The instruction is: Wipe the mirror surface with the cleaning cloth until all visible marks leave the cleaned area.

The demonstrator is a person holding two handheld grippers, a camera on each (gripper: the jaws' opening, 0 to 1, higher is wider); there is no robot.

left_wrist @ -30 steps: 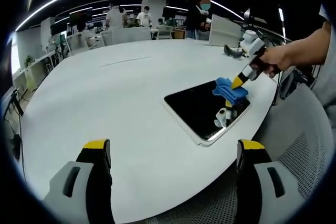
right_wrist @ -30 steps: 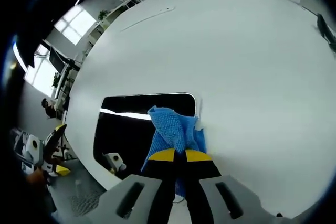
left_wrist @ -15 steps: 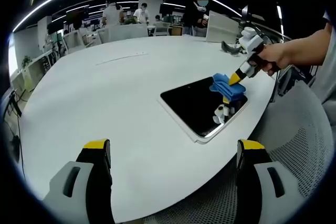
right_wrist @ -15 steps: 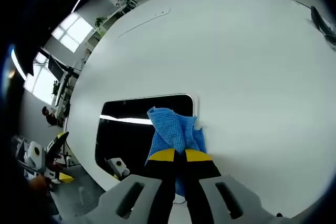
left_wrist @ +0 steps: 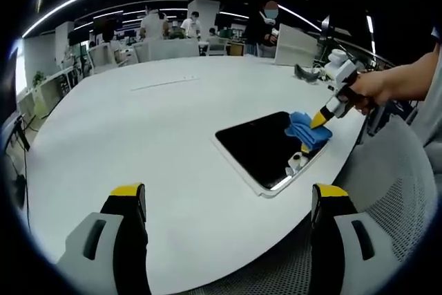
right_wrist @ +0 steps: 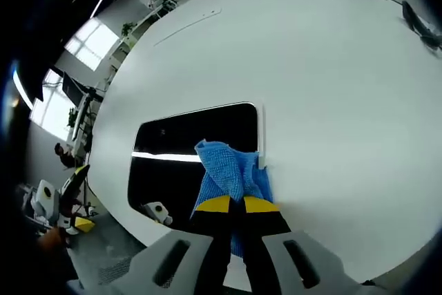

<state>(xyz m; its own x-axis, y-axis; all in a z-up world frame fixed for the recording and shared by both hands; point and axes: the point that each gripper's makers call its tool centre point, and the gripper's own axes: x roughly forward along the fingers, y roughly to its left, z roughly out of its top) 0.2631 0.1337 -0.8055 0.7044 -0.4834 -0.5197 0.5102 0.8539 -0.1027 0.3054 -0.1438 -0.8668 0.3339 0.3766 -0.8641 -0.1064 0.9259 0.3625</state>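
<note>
Mirror [right_wrist: 197,150] lay flat on the white table [right_wrist: 331,88], close to the table's near edge. Surface dark and reflective, w/ a light strip reflected across it.

Right gripper [right_wrist: 230,204]: jaws clenched on the blue cleaning cloth [right_wrist: 224,170]. Cloth pressed onto the mirror at its corner nearest the person, partly overhanging the frame edge onto the table. In the left gripper view the same gripper [left_wrist: 322,117] was held by a hand [left_wrist: 369,88], tips down on the cloth [left_wrist: 306,129] at the mirror's [left_wrist: 262,148] far right corner.

Left gripper [left_wrist: 228,202]: released, jaws wide apart, nothing between them, well apart from mirror, positioned off the table's edge.

Background: several persons [left_wrist: 190,23] standing beyond the table.
</note>
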